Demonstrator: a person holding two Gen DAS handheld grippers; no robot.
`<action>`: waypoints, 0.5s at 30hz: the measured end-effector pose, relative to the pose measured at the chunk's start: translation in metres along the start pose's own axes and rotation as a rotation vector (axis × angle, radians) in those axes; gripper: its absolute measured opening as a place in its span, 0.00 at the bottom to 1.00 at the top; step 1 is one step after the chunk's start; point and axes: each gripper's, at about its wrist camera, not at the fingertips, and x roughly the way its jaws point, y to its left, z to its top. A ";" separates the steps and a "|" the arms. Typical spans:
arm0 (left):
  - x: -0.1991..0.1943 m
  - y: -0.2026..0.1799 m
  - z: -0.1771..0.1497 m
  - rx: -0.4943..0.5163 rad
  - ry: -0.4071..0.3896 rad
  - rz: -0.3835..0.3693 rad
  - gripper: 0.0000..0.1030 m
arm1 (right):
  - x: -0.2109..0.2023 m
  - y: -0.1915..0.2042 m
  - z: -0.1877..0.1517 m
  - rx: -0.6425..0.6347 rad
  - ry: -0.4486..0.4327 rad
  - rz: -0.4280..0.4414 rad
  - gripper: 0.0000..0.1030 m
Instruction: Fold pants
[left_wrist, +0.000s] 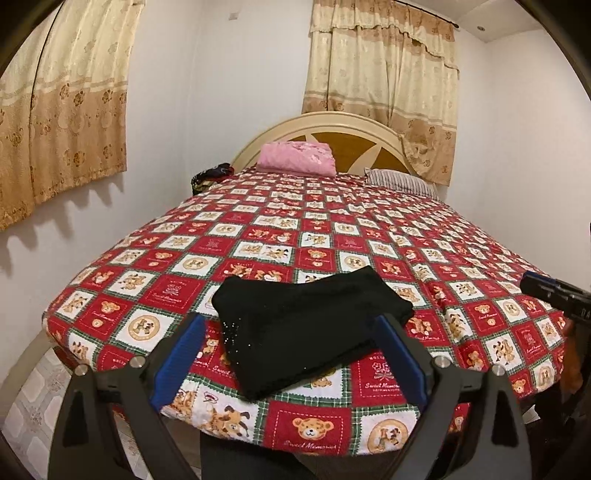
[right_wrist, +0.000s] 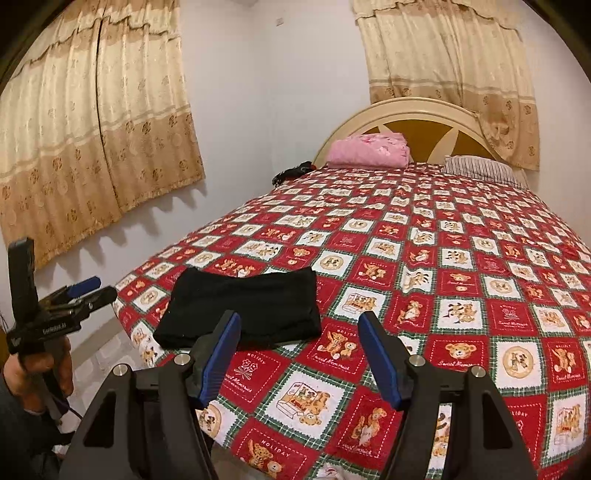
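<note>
Black pants (left_wrist: 306, 325) lie folded into a compact rectangle on the red teddy-bear bedspread (left_wrist: 332, 236), near the bed's foot edge. In the right wrist view the pants (right_wrist: 243, 310) sit toward the bed's left corner. My left gripper (left_wrist: 291, 320) hangs open, back from the pants and above them, with nothing between its blue pads (left_wrist: 181, 362). My right gripper (right_wrist: 299, 317) is open too and empty, just right of the pants. The right gripper (left_wrist: 554, 295) shows at the right edge of the left wrist view. The left gripper (right_wrist: 85, 288) shows at left, held by a hand (right_wrist: 37, 365).
A pink folded blanket (left_wrist: 295, 157) and a striped pillow (left_wrist: 402, 181) lie by the cream headboard (left_wrist: 332, 125). A dark item (left_wrist: 210, 177) sits at the bed's far left edge. Beige curtains (left_wrist: 62, 122) hang on the left wall. Tiled floor (left_wrist: 33, 398) lies left of the bed.
</note>
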 end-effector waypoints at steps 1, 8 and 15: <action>-0.002 -0.001 0.001 0.004 -0.003 0.001 0.93 | -0.004 0.000 0.001 -0.004 -0.011 -0.002 0.66; -0.015 -0.017 0.006 0.044 -0.031 -0.004 0.96 | -0.025 0.009 0.008 -0.027 -0.065 0.006 0.66; -0.018 -0.023 0.006 0.056 -0.038 -0.011 0.96 | -0.030 0.012 0.009 -0.039 -0.071 0.005 0.67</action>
